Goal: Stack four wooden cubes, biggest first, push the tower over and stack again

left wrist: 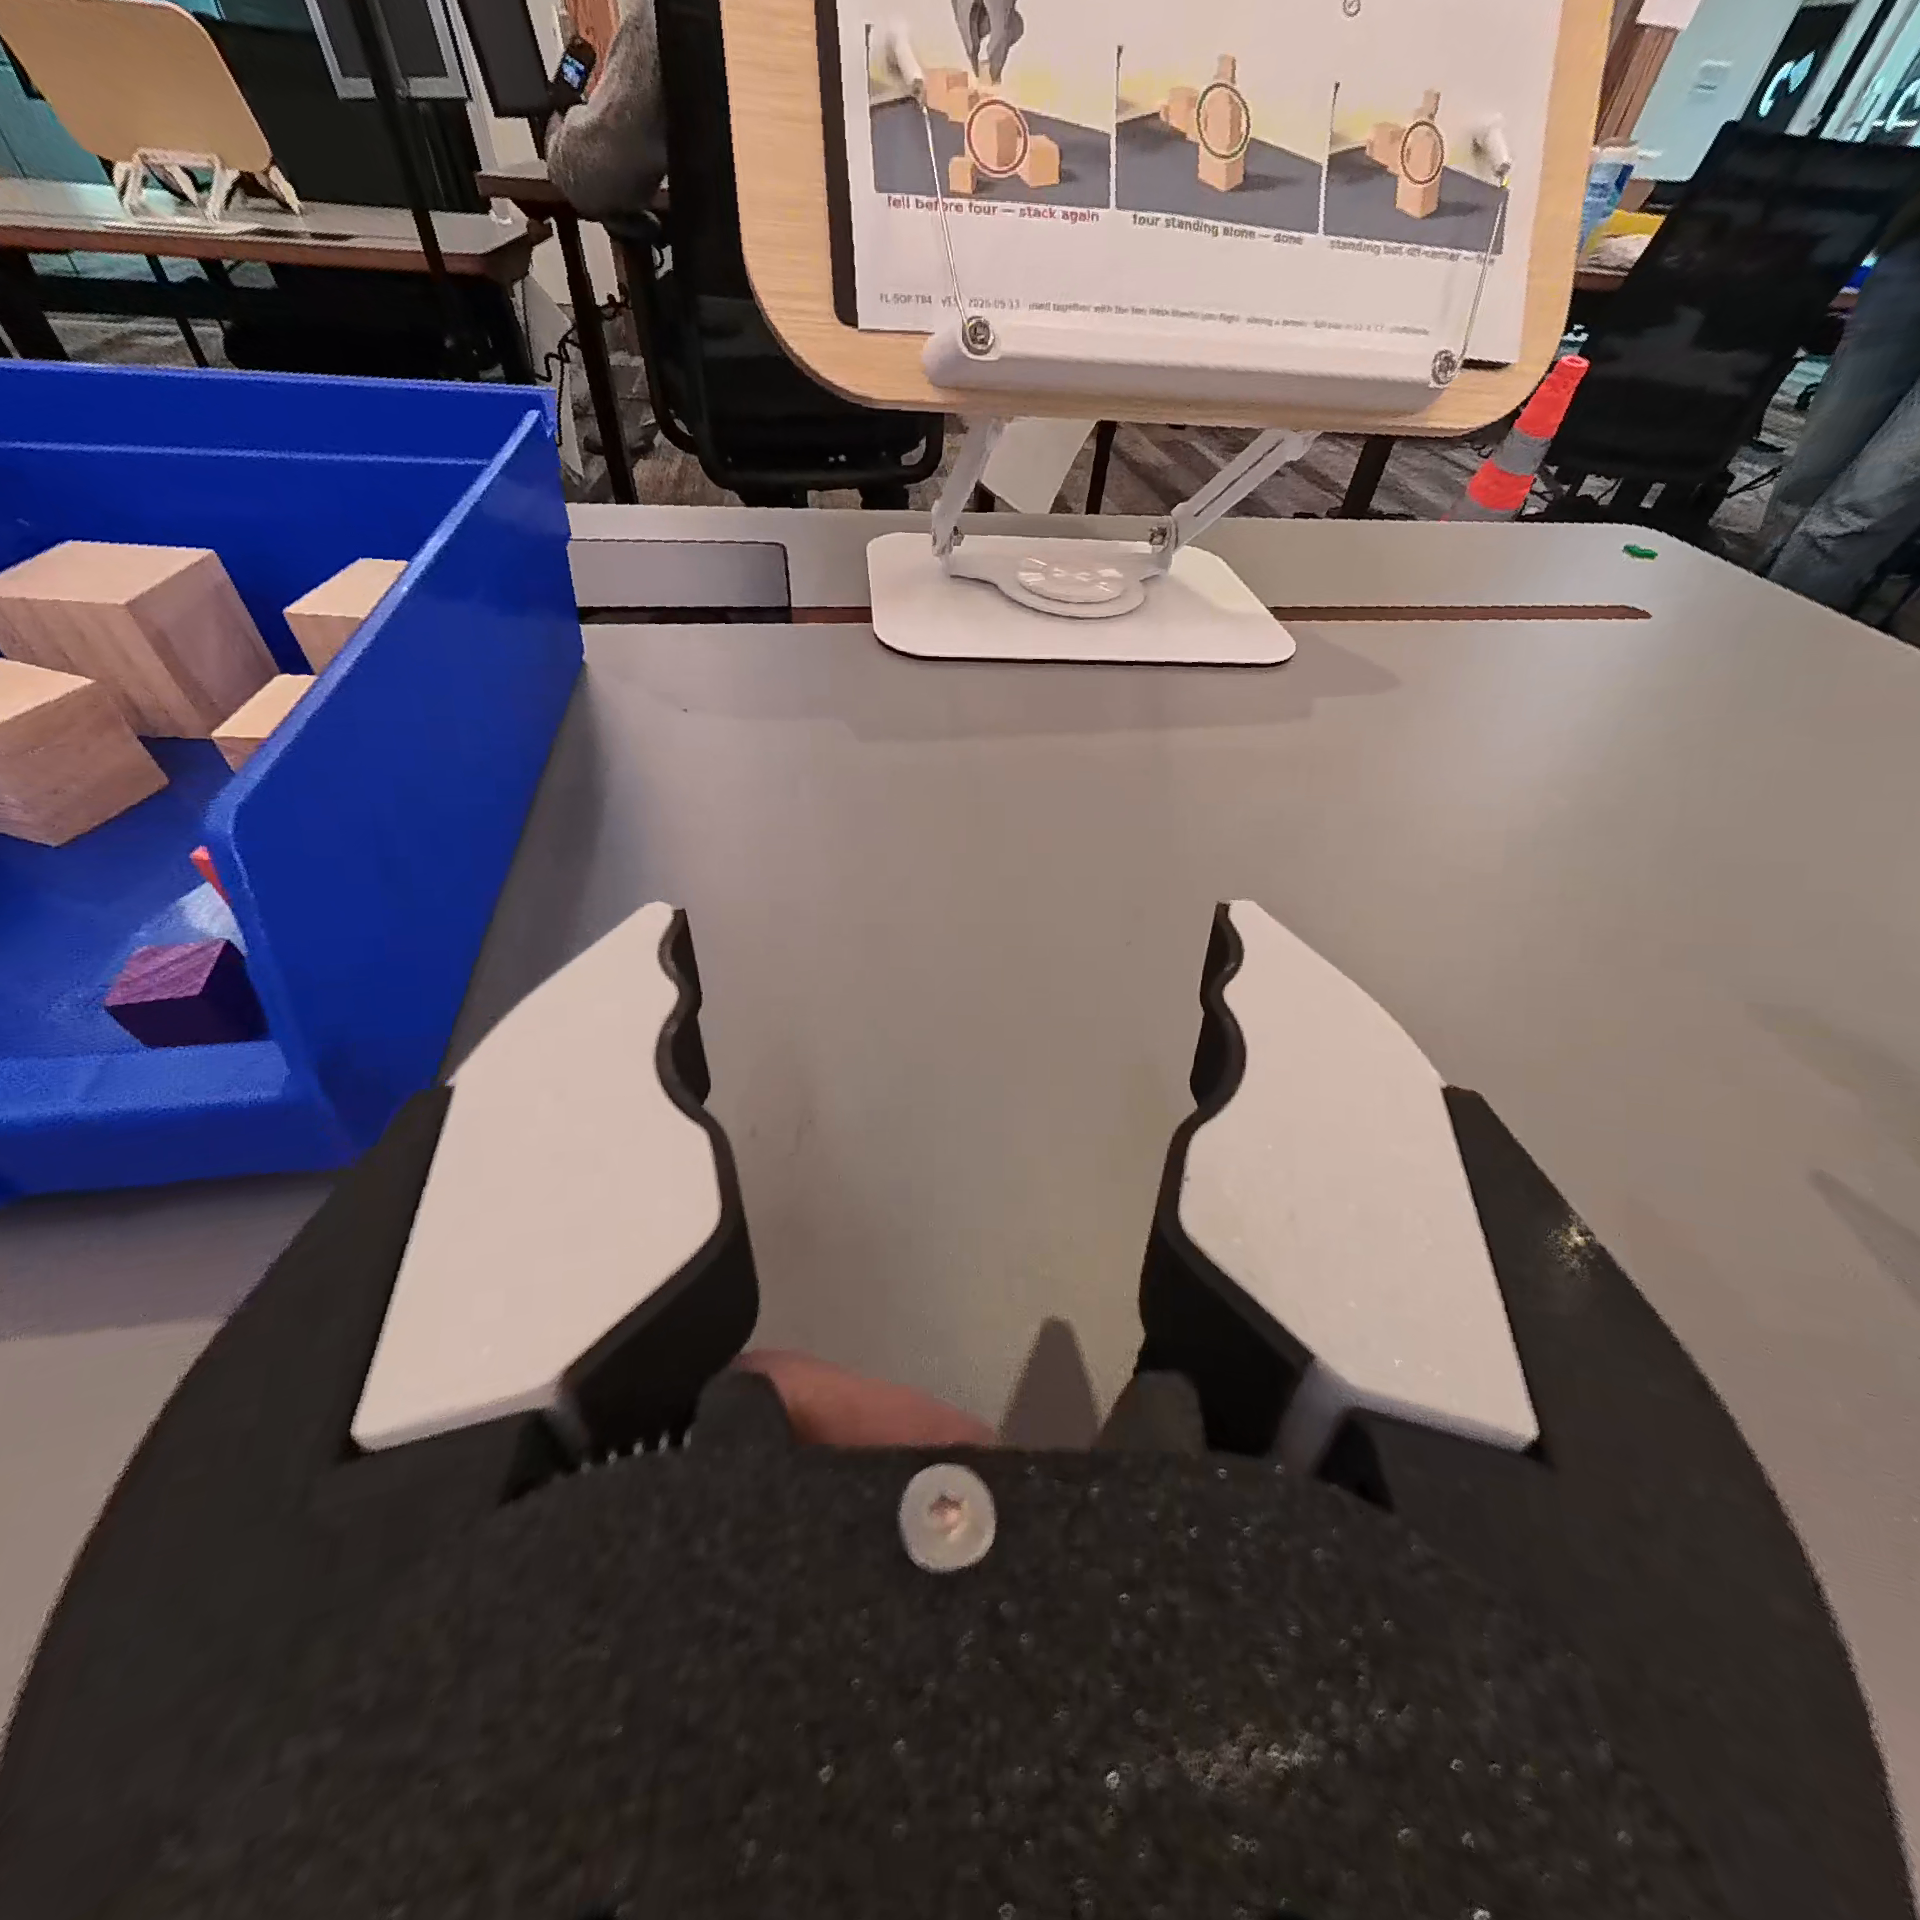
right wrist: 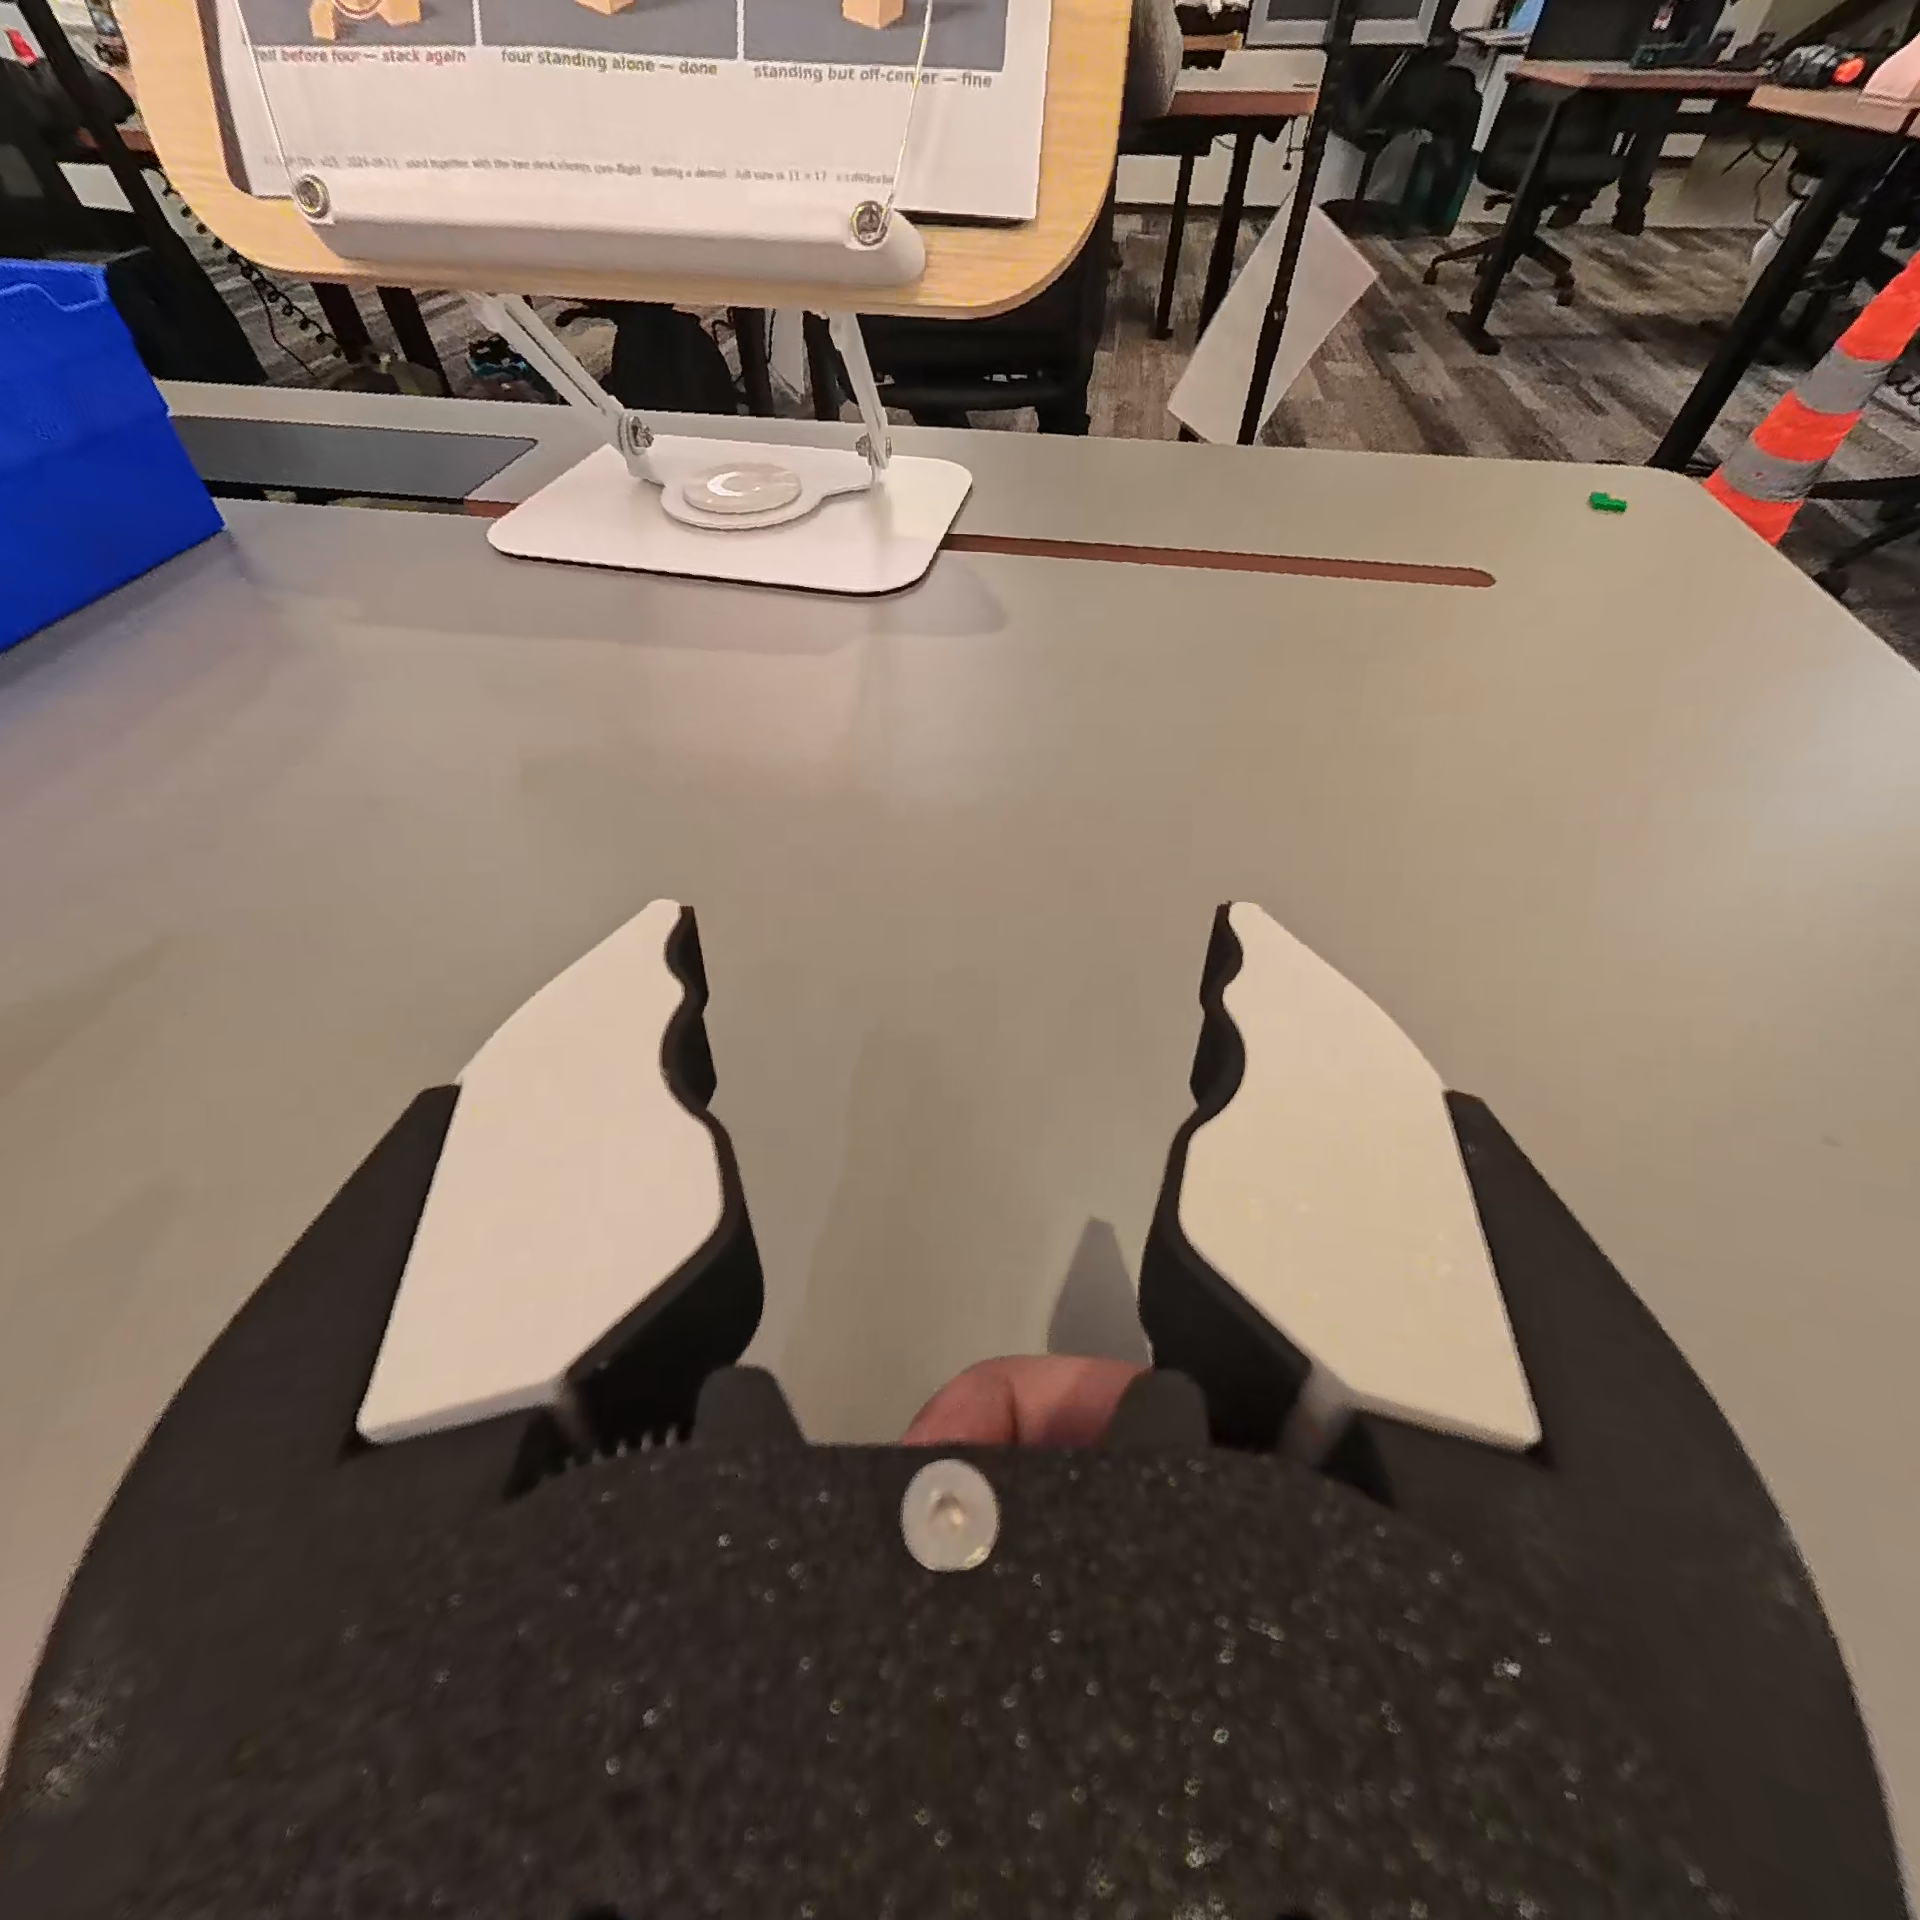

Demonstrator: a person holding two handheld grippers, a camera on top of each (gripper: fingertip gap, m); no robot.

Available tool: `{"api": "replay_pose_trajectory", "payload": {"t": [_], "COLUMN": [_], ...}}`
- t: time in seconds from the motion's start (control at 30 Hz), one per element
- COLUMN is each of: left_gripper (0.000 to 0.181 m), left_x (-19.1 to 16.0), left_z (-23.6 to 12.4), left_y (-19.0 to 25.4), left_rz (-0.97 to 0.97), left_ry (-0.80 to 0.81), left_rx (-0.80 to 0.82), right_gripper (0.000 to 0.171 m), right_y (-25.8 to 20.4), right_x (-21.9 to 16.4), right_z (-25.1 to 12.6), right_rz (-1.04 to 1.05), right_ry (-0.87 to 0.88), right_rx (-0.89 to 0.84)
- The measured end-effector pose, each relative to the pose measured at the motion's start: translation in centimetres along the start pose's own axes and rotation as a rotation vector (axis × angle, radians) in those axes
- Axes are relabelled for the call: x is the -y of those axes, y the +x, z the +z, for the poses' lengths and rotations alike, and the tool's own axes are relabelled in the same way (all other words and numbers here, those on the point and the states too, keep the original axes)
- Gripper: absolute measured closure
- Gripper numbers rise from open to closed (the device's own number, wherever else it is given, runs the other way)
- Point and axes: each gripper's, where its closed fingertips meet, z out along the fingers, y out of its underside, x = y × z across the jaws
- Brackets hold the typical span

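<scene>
While idle, cubes (left wrist: 114, 634) left of gripper (left wrist: 951, 925)

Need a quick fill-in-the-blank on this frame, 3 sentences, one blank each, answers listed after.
1. The plain wooden cubes lie inside the ____ plastic bin.
2. The left claw and the right claw are both ____, holding nothing.
3. The small cube near the bin's front corner is coloured ____.

Missing words: blue; open; purple
</scene>
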Motion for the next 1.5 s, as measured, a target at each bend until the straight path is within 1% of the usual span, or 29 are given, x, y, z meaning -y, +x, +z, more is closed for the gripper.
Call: {"api": "replay_pose_trajectory", "payload": {"t": [0.27,0.33,0.37,0.4,0.43,0.5,0.53,0.6,0.67,0.7,0.77,0.87,1.0,1.1,1.2,1.37,1.5], "left_gripper": [0.092,0.098,0.099,0.097,0.101,0.108,0.109,0.108,0.108,0.108,0.106,0.105,0.105,0.107,0.107,0.113,0.107], "left_x": [-0.2,-0.4,-0.3,0.4,1.8,5.8,7.7,10.7,12.1,12.1,11.6,9.7,6.3,4.8,3.7,1.4,-0.5], "left_z": [0.1,0.0,-0.2,-0.5,-1.0,-1.8,-1.7,-0.4,2.3,3.8,7.0,11.3,15.2,17.5,19.0,19.9,19.8], "left_y": [0.5,0.7,1.0,1.0,0.6,-1.7,-3.0,-6.1,-9.7,-11.2,-14.2,-17.7,-19.4,-19.7,-20.0,-20.2,-20.7], "left_rz": [0.007,-0.013,-0.037,-0.052,-0.055,-0.017,0.017,0.082,0.125,0.124,0.103,0.1,0.173,0.189,0.182,0.153,0.114], "left_ry": [-0.015,-0.039,-0.073,-0.101,-0.104,-0.085,-0.101,-0.171,-0.293,-0.369,-0.513,-0.679,-0.863,-0.921,-0.967,-1.044,-1.106], "left_rx": [-0.024,-0.053,-0.097,-0.136,-0.17,-0.178,-0.183,-0.174,-0.15,-0.152,-0.141,-0.083,-0.026,-0.008,0.001,-0.001,-0.01], "right_gripper": [0.081,0.081,0.081,0.081,0.081,0.082,0.082,0.082,0.082,0.082,0.082,0.082,0.083,0.083,0.083,0.084,0.084], "right_y": [-0.1,-0.1,-0.2,-0.2,-0.3,-0.4,-0.5,-0.6,-0.7,-0.8,-0.9,-1.1,-1.4,-1.8,-2.2,-2.5,-2.5], "right_x": [0.0,0.1,0.0,0.0,-0.1,-0.1,-0.1,-0.2,-0.2,-0.2,-0.3,-0.2,-0.2,0.0,0.0,-0.3,-0.4], "right_z": [0.0,-0.1,-0.1,-0.1,-0.1,-0.2,-0.3,-0.2,-0.1,0.0,0.3,0.5,0.7,0.6,0.5,0.6,0.6], "right_rz": [-0.013,-0.013,-0.013,-0.012,-0.011,-0.012,-0.013,-0.011,-0.005,0.001,0.01,0.021,0.029,0.033,0.031,0.031,0.028], "right_ry": [0.004,0.006,0.005,0.002,0.0,0.001,-0.001,-0.007,-0.015,-0.018,-0.023,-0.028,-0.03,-0.028,-0.03,-0.041,-0.042], "right_rx": [-0.005,-0.001,0.001,0.006,0.01,0.018,0.023,0.032,0.042,0.05,0.062,0.077,0.096,0.111,0.126,0.138,0.142]}}
